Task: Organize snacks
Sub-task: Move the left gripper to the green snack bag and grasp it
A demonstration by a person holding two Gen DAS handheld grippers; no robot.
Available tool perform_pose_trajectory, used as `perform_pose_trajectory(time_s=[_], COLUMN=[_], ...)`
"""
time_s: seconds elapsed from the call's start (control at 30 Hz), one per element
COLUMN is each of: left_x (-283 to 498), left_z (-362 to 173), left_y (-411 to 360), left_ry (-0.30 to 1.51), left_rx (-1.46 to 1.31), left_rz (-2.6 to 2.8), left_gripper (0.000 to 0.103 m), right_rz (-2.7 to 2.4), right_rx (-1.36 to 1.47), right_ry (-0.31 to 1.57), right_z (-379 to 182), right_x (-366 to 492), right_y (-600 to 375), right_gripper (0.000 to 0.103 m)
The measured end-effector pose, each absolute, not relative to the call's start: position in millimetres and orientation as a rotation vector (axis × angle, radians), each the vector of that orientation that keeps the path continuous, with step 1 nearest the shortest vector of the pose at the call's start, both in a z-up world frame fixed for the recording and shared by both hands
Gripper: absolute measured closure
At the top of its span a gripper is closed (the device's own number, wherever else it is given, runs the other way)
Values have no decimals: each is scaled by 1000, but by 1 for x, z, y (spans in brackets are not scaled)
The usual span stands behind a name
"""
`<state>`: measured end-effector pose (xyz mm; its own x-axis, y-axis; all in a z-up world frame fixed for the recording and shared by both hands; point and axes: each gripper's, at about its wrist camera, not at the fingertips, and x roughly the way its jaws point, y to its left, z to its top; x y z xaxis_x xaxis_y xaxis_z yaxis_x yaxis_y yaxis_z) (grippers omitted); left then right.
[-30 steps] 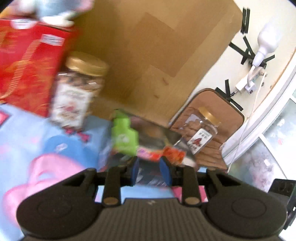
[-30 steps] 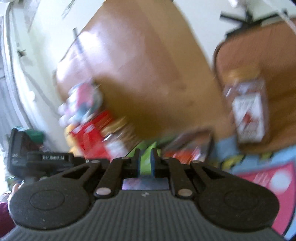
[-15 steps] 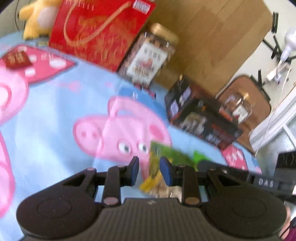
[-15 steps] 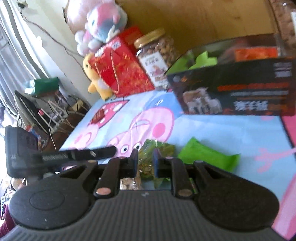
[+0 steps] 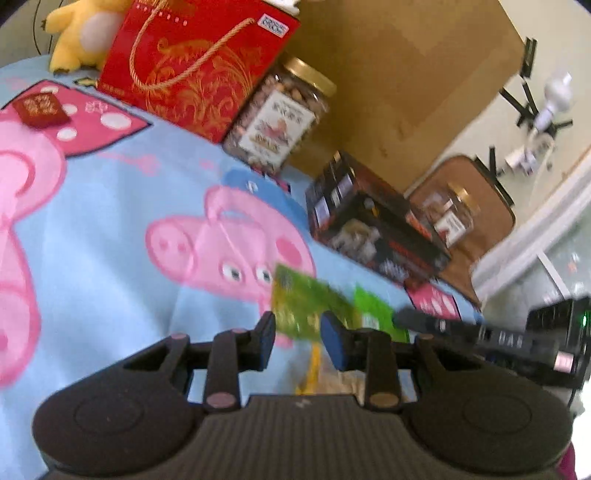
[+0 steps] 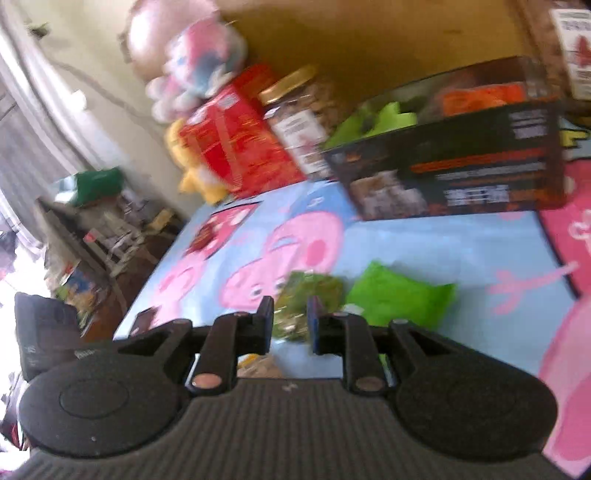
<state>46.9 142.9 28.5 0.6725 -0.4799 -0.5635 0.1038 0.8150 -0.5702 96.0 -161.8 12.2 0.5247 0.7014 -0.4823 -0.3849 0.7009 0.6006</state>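
Note:
A dark green snack packet (image 5: 306,306) lies on the cartoon-pig blanket (image 5: 110,221), just ahead of my left gripper (image 5: 301,341). Its jaws are opening, and the packet's near end shows in the gap with the pads off it. In the right wrist view the same packet (image 6: 310,291) lies in front of my right gripper (image 6: 290,321), whose jaws stand narrowly apart without pressing on it. A bright green packet (image 6: 399,295) lies beside it on the right. Behind stands a black box (image 6: 480,177) holding a green packet (image 6: 388,114) and an orange one (image 6: 480,96).
At the back are a red gift box (image 5: 192,62), a gold-lidded nut jar (image 5: 280,114), a yellow plush toy (image 5: 77,33) and a cardboard sheet (image 5: 406,74). A second jar (image 5: 450,218) stands right of the black box (image 5: 373,236). A pale packet (image 5: 332,380) lies under the left gripper.
Both grippers have pulled back from the black box and tipped down toward the blanket. The green packets now lie right in front of them. Both pairs of jaws stand slightly wider.

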Motion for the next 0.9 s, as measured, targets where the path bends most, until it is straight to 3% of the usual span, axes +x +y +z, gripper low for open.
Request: perform_pose_trajectory(time_s=[0.13,0.17,0.2,0.37,0.47,0.53,0.6,0.67,0.73,0.8,0.9], left_x=[73,79,82,88,105,116,127,134,137,133,128], left_z=[24,21,18,34,38,37,32,26,16,16,17], left_y=[134,132,130,92,65,47,33,26,23,19,6], left_ry=[778,803,825,792,818,827,856,886,919,922,927], left_rx=[-510,-514,-551,-519,-486,-454,-415,-381,-386,-386,-365], left_rz=[-328,-308,-322,-454,-487,-507,-499,-468,-465,-479,-499], left_gripper=[68,68,68,68,68,63,62,59,58,57,56], right_rz=[615,586,565,519,523,540,555,572,581,553,533], right_rx=[491,465,474,529,574,574,545,475,391,312,337], right_ry=[816,804,805,689,725,743,751,756,743,722,718], right_z=[-2,-3,-3,13,2,-6,-10,-12,-13,-13,-16], right_x=[104,104,104,83,79,75,70,63,59,59,63], right_y=[-172,-176,-182,-217,-227,-227,-220,-211,-201,-196,-212], right_gripper=[81,92,91,73,71,69,54,52,56,95,95])
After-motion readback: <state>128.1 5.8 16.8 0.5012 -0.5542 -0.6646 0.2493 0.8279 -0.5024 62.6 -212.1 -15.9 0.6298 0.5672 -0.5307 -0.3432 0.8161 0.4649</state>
